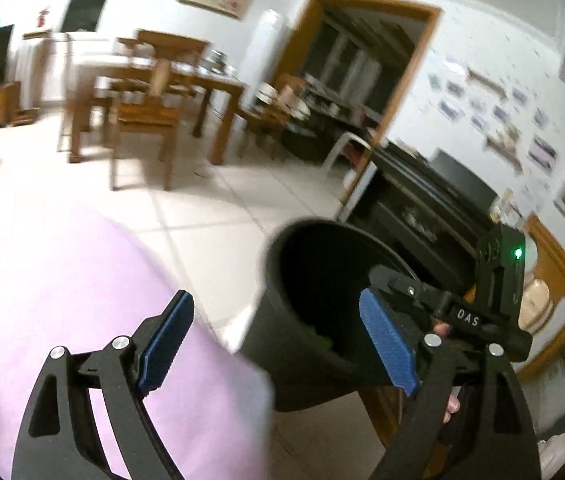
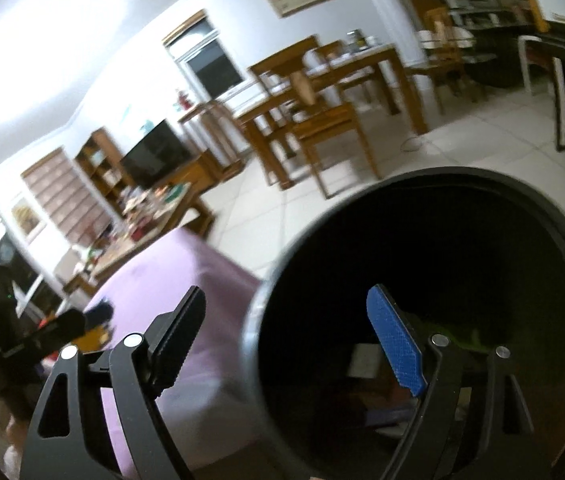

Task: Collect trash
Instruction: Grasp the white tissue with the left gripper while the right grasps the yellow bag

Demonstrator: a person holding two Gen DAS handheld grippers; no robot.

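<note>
Both grippers stand with jaws spread wide and nothing between the pads, which reads as the moment just after a drop into the bin, so the step in hand is probably the release and the pull away. Nearest in the left wrist view, the left gripper (image 1: 282, 344) hangs over the edge of a pink-covered surface (image 1: 82, 280), its left finger over the cloth and its right finger in front of the black trash bin (image 1: 282, 360), which stands just beside that edge. In the right wrist view, the right gripper (image 2: 294, 340) straddles the bin's near rim: its dark left finger lies over the purple cloth, its blue right finger (image 2: 396, 340) sits before the open mouth of the bin (image 2: 562, 232). Deep inside there is something green (image 2: 462, 338) and a pale flat scrap (image 2: 362, 362), most likely trash already collected; what they are is too dark to tell. The other tool shows at the left edge of that view, near the cloth's far side, with small coloured things around it that are too blurred to name. Further off stand a wooden dining table (image 2: 362, 64) with chairs on a pale tiled floor (image 1: 202, 208). The next move calls for turning both tools from the bin toward whatever litter remains, then closing on one piece.
</note>
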